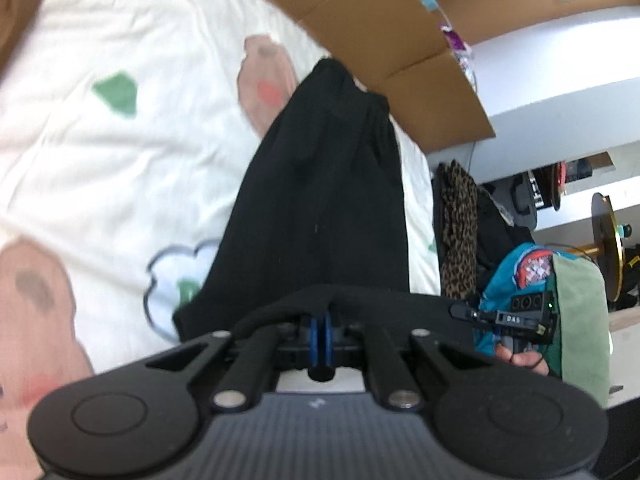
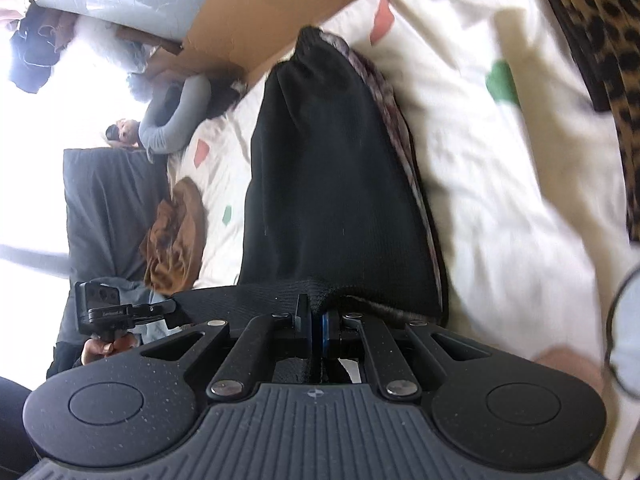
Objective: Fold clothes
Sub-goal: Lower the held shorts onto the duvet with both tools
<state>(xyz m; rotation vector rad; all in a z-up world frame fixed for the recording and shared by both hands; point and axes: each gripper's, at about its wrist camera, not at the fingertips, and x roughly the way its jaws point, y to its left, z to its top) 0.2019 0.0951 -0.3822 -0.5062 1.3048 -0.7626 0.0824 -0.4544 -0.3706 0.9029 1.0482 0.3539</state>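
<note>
- While both grippers clamp the near hem, the black garment (image 1: 320, 200) stretches away across the bed (image 1: 120, 160), its gathered far end lying close to the bed's far edge by a cardboard box (image 1: 380, 40)
- The left gripper (image 1: 320, 332) has its blue pads pressed together on a fold of the black garment's near edge
- The right gripper (image 2: 316, 328) is likewise closed tight, pinching the same near edge of the black garment (image 2: 336, 184)
- In the right wrist view a patterned grey layer (image 2: 400, 152) shows along the garment's right side, partly underneath it
- The bed cover is white, printed with green and pink shapes
- A leopard-print cloth (image 1: 456, 220) hangs just beyond the bed's right edge in the left wrist view
- A brown crumpled cloth (image 2: 172, 236) lies at the bed's left edge in the right wrist view, well apart from the black garment
- A hand (image 2: 104, 348) grips the other gripper's handle, seen at the lower left of the right wrist view
- Both views are blurred towards their borders
</note>
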